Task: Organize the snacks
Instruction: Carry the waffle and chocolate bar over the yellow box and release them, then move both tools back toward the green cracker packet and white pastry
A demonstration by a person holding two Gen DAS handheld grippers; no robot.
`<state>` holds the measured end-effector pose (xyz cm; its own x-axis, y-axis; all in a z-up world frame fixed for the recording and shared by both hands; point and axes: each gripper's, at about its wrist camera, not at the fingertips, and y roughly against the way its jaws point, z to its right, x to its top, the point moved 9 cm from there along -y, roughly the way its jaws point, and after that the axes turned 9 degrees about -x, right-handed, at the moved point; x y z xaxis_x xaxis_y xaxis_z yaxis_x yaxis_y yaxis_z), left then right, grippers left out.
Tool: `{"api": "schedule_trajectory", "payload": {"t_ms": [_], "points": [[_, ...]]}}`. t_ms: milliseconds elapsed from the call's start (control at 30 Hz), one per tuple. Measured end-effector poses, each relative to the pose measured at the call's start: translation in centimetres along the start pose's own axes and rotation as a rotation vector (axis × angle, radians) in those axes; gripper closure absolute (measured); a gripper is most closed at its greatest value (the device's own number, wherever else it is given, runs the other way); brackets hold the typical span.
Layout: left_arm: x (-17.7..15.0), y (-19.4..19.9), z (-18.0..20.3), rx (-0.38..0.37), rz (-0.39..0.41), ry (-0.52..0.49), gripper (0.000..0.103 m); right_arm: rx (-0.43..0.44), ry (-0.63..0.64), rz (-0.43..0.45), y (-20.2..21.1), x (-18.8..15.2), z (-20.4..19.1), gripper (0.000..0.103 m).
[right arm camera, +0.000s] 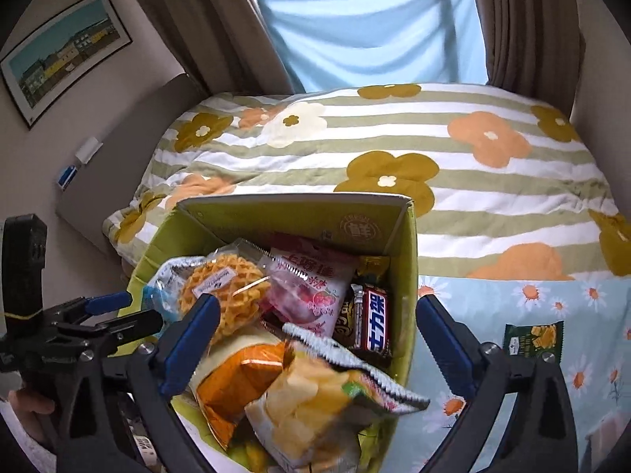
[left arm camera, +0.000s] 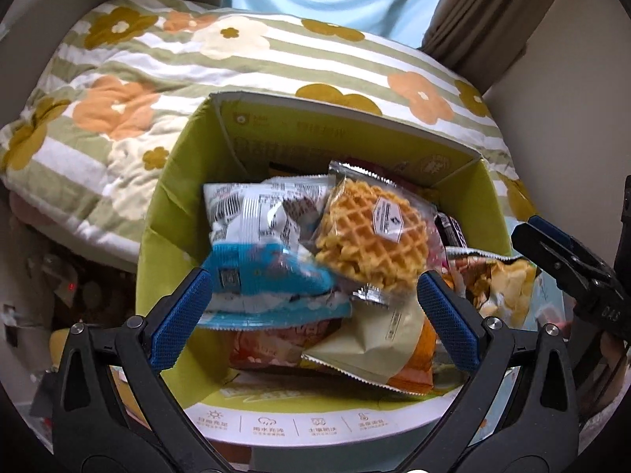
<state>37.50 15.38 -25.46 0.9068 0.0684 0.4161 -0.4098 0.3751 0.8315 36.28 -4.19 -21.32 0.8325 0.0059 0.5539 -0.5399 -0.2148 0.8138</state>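
A green cardboard box (left arm camera: 169, 213) stands by the bed, filled with snack packets; it also shows in the right wrist view (right arm camera: 408, 276). On top lie a waffle packet (left arm camera: 370, 232), a blue and white packet (left arm camera: 260, 268) and a chip bag (right arm camera: 311, 406). The waffle packet (right arm camera: 228, 291) and a Snickers bar (right arm camera: 374, 323) show in the right wrist view. My left gripper (left arm camera: 315, 311) is open just above the box and holds nothing. My right gripper (right arm camera: 315, 335) is open over the box's right side, empty. A dark green snack packet (right arm camera: 532, 339) lies outside on the blue daisy cloth.
A bed with a striped flower quilt (right arm camera: 394, 149) lies behind the box. Brown curtains (right arm camera: 524, 19) and a light blue sheet (right arm camera: 374, 31) hang at the back. A framed picture (right arm camera: 63, 51) hangs on the left wall. The daisy cloth (right arm camera: 512, 303) extends right of the box.
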Motion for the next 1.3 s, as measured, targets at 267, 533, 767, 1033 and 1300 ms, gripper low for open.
{"api": "schedule_trajectory", "payload": {"t_ms": [267,533,767,1033,1300], "points": [[-0.9,1.1,0.3,-0.012,0.021,-0.010,0.000,0.007,0.000,0.011,1.4,-0.8,-0.6,0.004],[-1.4,0.7,2.1,-0.055,0.030,-0.042,0.000,-0.053,0.020,0.018,3.2,-2.6,-0.2,0.004],[-1.5,0.2,7.7,-0.084,0.027,-0.147,0.000,-0.070,-0.012,0.048,6.2,-3.7,2.5,0.004],[-1.7,0.1,16.8,-0.108,0.066,-0.231,0.000,-0.091,-0.076,0.088,10.9,-5.3,10.1,0.004],[-3.4,-2.5,28.2,-0.136,0.062,-0.319,0.000,-0.156,-0.106,0.088,15.0,-7.9,19.7,0.004]]}}
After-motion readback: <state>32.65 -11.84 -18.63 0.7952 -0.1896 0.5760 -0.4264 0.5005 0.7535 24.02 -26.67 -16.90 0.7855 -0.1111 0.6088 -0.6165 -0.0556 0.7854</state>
